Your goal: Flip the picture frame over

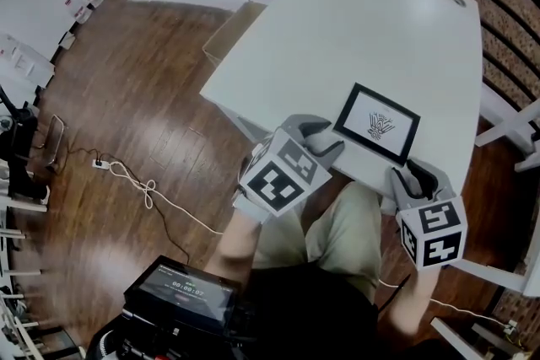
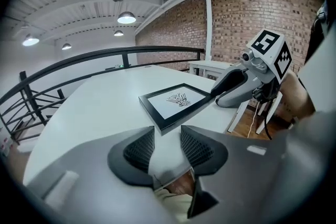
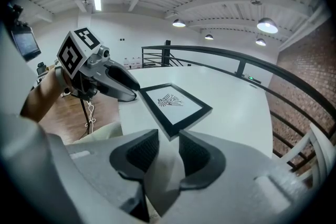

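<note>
Ceiling lamps (image 2: 126,18) only in gripper views; picture frame (image 1: 377,124) face-up.

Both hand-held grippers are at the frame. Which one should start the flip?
Left, narrowly. The left hand-held gripper and right hand-held gripper both stand open, empty, a picture frame corner dead ahead; the left's tips look slightly closer.

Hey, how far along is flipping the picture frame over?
Nothing looks done yet: the picture frame lies flat on the white table, drawing side up. In hand: nothing; the left gripper and right gripper are open near its near edge. Left: grip it, lift, turn it face down.
</note>
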